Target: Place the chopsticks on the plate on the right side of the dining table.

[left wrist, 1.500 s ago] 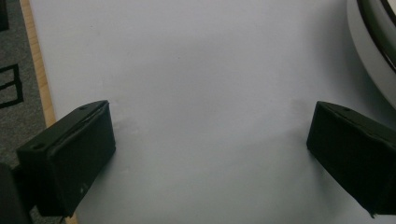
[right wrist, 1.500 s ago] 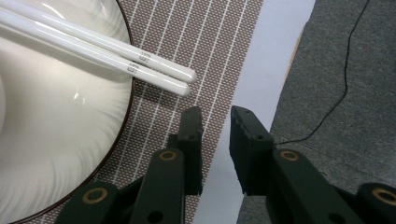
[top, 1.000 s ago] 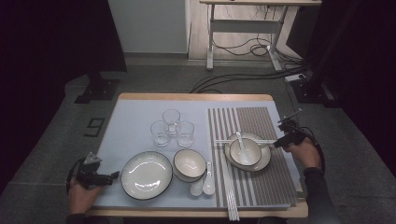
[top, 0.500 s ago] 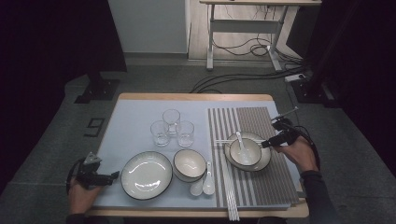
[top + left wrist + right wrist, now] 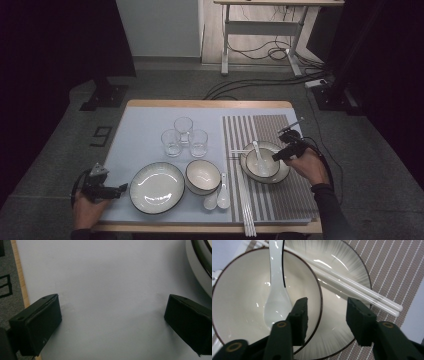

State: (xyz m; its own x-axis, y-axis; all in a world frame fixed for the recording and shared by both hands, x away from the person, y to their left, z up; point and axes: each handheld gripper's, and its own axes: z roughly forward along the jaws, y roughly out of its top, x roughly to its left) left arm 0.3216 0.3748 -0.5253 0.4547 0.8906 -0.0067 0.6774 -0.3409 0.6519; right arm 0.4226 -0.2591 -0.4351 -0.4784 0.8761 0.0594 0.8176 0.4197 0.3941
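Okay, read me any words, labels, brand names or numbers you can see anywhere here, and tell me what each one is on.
No text can be read for certain.
Chopsticks lying across the plate: a small grey mark near their ends, too small and blurred to read.
Floor left of the table: a black outlined mark shaped somewhat like "9", too small to tell whether it is a number.
Bowls, spoons and glasses: no lettering visible.

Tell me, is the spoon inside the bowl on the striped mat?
Inside: the spoon lies with its scoop in the bowl, handle over the rim.
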